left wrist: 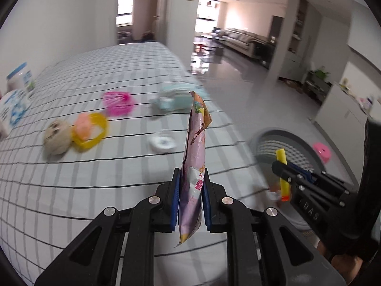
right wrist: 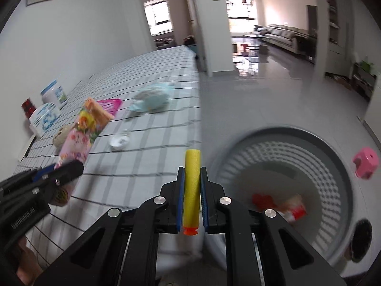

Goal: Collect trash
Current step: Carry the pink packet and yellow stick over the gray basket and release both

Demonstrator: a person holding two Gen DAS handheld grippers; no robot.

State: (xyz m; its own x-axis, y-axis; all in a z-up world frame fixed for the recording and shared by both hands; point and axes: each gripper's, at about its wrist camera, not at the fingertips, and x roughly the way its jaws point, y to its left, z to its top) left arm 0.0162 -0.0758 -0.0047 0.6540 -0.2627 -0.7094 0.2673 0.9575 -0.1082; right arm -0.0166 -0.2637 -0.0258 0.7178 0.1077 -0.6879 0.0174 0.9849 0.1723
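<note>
My left gripper point(left wrist: 191, 178) is shut on a pink snack wrapper point(left wrist: 194, 157), held upright above the checked table point(left wrist: 95, 174). It also shows in the right wrist view point(right wrist: 78, 140). My right gripper point(right wrist: 192, 176) is shut on a yellow foam dart point(right wrist: 191, 190) with an orange tip, near the table's right edge. The dart also shows in the left wrist view point(left wrist: 282, 166). A grey perforated bin point(right wrist: 309, 143) stands on the floor to the right of the table, with red and orange trash point(right wrist: 281, 205) inside.
On the table lie a white lid point(left wrist: 163, 143), a yellow ring with a peach piece point(left wrist: 91, 128), a beige ball point(left wrist: 57, 138), a pink whisk point(left wrist: 119, 102), a pale blue cloth point(left wrist: 176, 97) and white jars point(left wrist: 19, 81). A pink stool point(right wrist: 365, 162) stands beyond the bin.
</note>
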